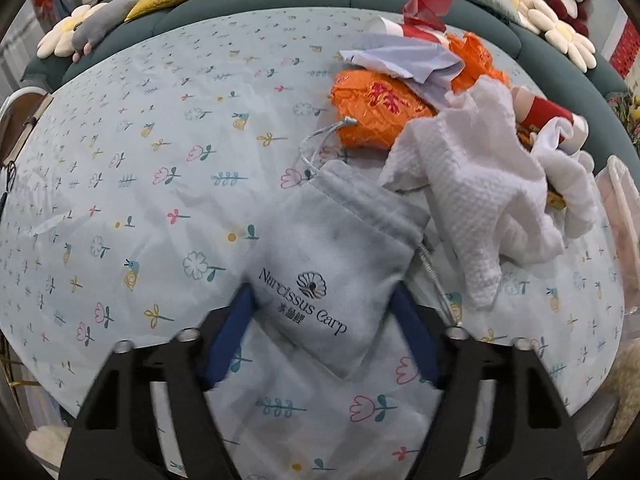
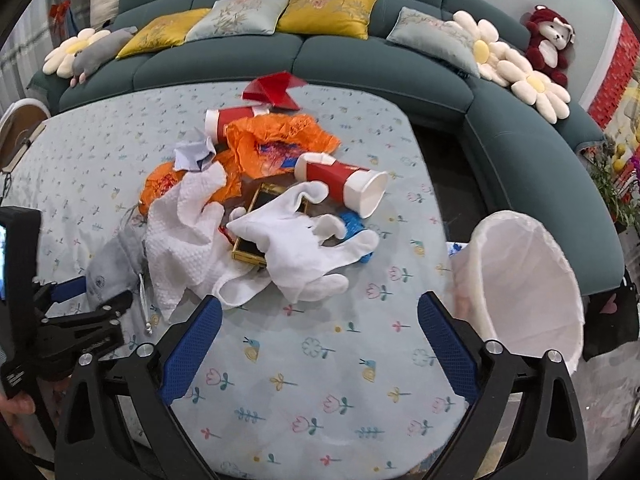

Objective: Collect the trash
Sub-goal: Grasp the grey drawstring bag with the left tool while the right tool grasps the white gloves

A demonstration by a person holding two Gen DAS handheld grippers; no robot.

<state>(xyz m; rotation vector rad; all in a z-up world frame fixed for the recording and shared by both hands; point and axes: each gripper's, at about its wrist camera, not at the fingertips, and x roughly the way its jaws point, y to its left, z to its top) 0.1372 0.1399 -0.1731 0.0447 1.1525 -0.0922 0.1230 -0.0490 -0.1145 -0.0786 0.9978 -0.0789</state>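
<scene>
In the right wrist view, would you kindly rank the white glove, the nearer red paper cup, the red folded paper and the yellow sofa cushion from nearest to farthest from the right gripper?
1. White glove, just ahead of the right gripper, centre.
2. Nearer red paper cup, beyond the glove, slightly right.
3. Red folded paper, at the table's far edge.
4. Yellow sofa cushion, on the sofa behind.

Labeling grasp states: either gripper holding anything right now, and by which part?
The left gripper straddles the closed bottom end of the grey drawstring pouch, fingers at its sides; whether it's clamped can't be told. The right gripper is open, holding nothing.
</scene>
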